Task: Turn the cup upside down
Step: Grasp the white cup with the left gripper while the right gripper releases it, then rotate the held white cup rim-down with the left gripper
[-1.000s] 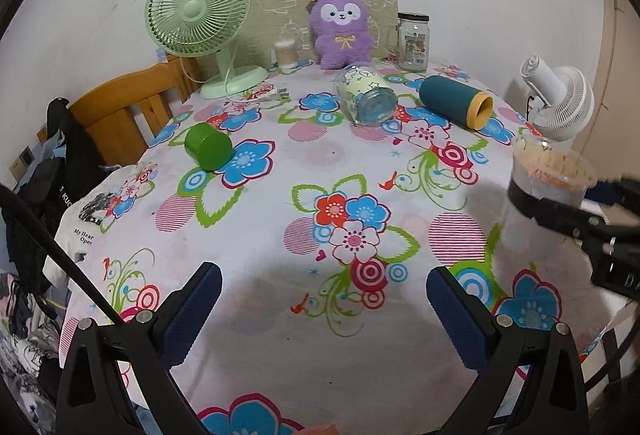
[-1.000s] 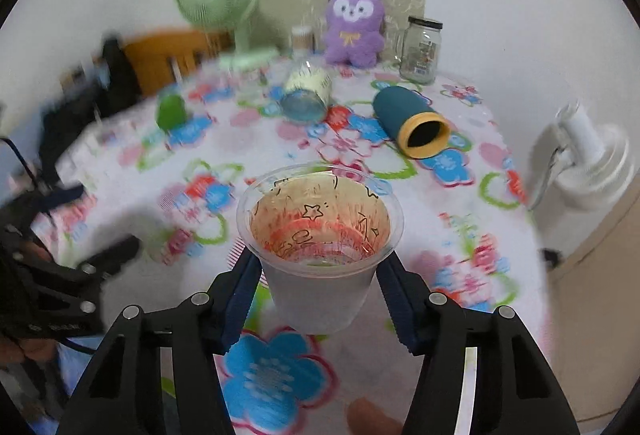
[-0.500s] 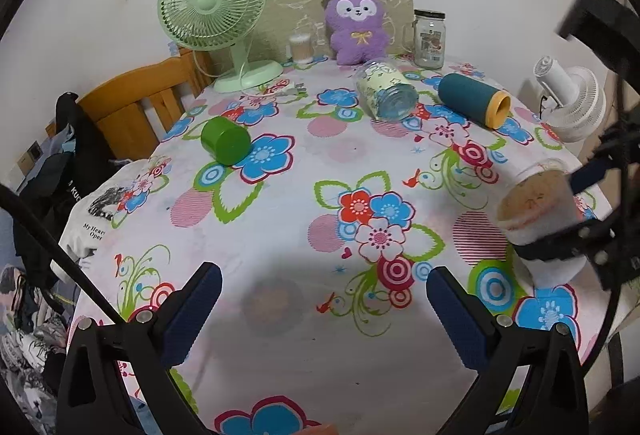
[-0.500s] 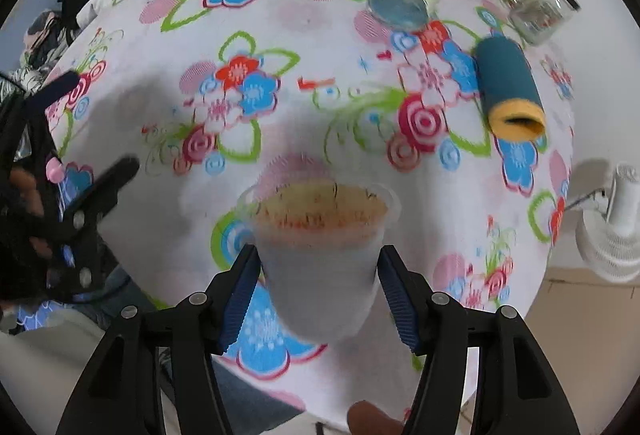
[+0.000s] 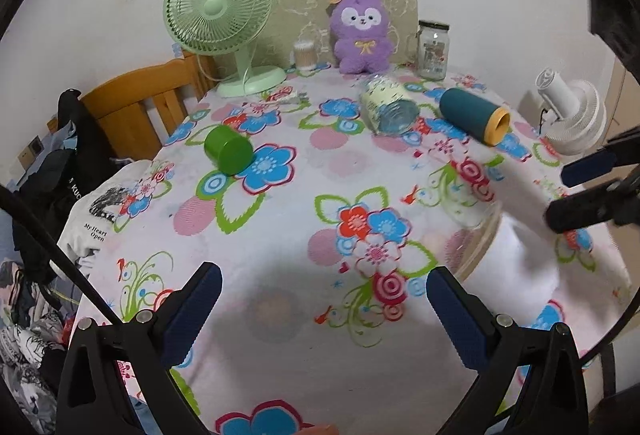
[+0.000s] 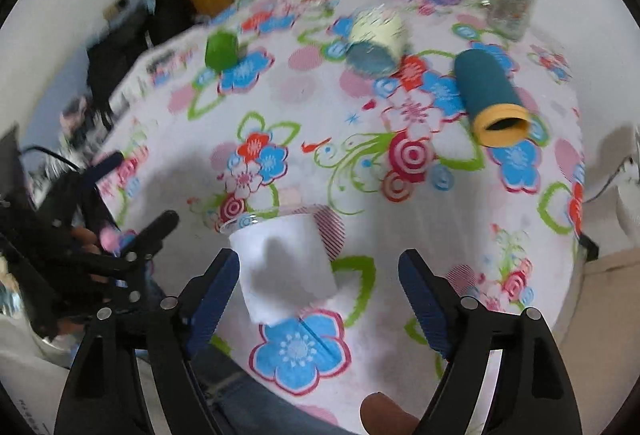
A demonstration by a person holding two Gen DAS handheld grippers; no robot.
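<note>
**Cup mouth-down, R gripper spread**

R gripper (image 6: 319,287) fingers apart; cup (image 6: 285,267) sits between them, nearer the left pad, rim down on tablecloth (image 6: 320,139), tilted. L gripper (image 5: 320,299) spread wide, holding nothing. Farther back: teal tumbler (image 6: 490,95) on its side.

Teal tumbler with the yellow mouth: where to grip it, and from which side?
Grip the teal tumbler across its body at about mid-length, coming down from above. It lies on its side, so the round flanks are open to both jaws. Turn the jaws crosswise to its long axis. The yellow mouth is open and faces the table's near edge. The patterned jar lies apart from it.
</note>
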